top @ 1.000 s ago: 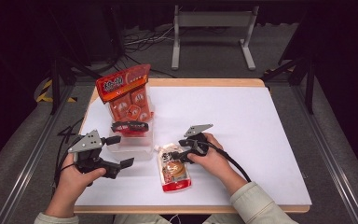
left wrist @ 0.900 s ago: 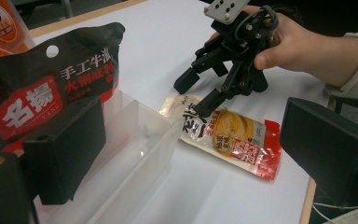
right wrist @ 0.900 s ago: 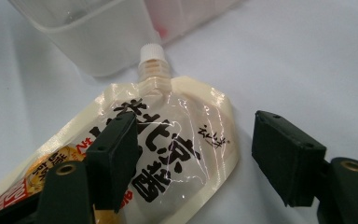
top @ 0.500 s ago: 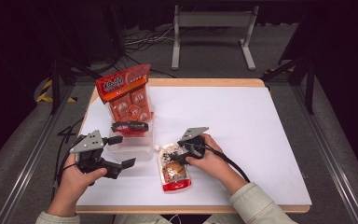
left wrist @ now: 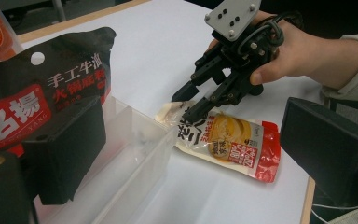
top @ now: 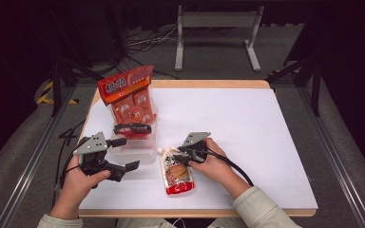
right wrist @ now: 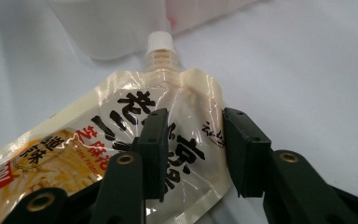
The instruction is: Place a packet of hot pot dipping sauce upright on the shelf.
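Lay flat on the white table [top: 247,123], the spouted pouch [top: 177,172] — cap end toward the clear plastic box [top: 134,151], red bottom edge toward the person. Right gripper [top: 184,156] set over the pouch's upper corner near the spout, jaws just closing in, one pad over the printed face and the other at the pouch's edge. Seen along the right gripper view, pouch [right wrist: 121,140] between the two pads with its white cap [right wrist: 160,42] pointing away; whether the pads already pressed, hard to tell — the far one looked just clear of the edge. From the left gripper view, same right gripper [left wrist: 191,105] tipped down onto the pouch [left wrist: 223,140], hand behind it. Left gripper [top: 126,154] held beside the near end of the box, jaws standing apart, nothing between them. Black-and-red packet [top: 132,128] across the box; orange bag [top: 126,95] standing behind it.
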The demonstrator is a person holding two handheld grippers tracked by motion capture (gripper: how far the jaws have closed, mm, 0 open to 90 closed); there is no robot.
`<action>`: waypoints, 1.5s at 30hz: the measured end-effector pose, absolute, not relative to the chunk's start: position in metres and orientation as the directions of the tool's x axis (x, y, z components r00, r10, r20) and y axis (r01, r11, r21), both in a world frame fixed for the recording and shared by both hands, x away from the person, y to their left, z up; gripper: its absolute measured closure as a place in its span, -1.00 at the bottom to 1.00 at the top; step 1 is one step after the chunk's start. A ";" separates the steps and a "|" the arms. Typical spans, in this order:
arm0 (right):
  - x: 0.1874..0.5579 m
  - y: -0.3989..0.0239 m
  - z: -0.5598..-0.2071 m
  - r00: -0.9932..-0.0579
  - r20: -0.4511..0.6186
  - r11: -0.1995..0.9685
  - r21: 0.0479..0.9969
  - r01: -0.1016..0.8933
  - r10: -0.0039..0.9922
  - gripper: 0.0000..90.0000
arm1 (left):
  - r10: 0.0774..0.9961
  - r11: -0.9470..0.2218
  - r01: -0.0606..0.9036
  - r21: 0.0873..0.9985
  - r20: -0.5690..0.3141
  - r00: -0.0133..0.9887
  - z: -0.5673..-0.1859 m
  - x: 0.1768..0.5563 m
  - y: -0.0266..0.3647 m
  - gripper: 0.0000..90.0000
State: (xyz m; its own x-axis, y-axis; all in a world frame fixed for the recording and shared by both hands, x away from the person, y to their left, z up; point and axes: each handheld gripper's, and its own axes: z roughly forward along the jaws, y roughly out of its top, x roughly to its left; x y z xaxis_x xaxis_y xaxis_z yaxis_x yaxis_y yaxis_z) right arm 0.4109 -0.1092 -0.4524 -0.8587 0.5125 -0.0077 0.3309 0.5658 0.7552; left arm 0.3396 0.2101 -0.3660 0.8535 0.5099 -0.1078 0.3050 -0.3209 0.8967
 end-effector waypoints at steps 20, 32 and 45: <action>0.411 -0.112 -0.447 -0.854 0.061 0.527 0.763 0.374 0.517 0.95 | 0.514 -0.324 0.311 0.894 -0.110 0.851 -0.368 0.340 0.211 -0.82; 0.400 -0.127 -0.412 -0.861 0.099 0.452 0.818 0.356 0.499 0.96 | 0.516 -0.319 0.313 0.894 -0.113 0.849 -0.368 0.342 0.207 -0.82; 0.382 -0.143 -0.375 -0.884 0.075 0.414 0.863 0.289 0.461 0.97 | 0.496 -0.323 0.301 0.897 -0.111 0.861 -0.366 0.343 0.203 -0.82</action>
State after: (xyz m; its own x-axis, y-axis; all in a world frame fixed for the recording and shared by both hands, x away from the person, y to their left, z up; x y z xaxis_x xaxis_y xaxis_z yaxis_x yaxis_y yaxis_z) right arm 0.3820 -0.1430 -0.3755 -0.8842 0.4612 0.0745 0.2887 0.4139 0.8634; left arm 0.3434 0.2033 -0.3664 0.8612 0.4960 -0.1108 0.3012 -0.3226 0.8973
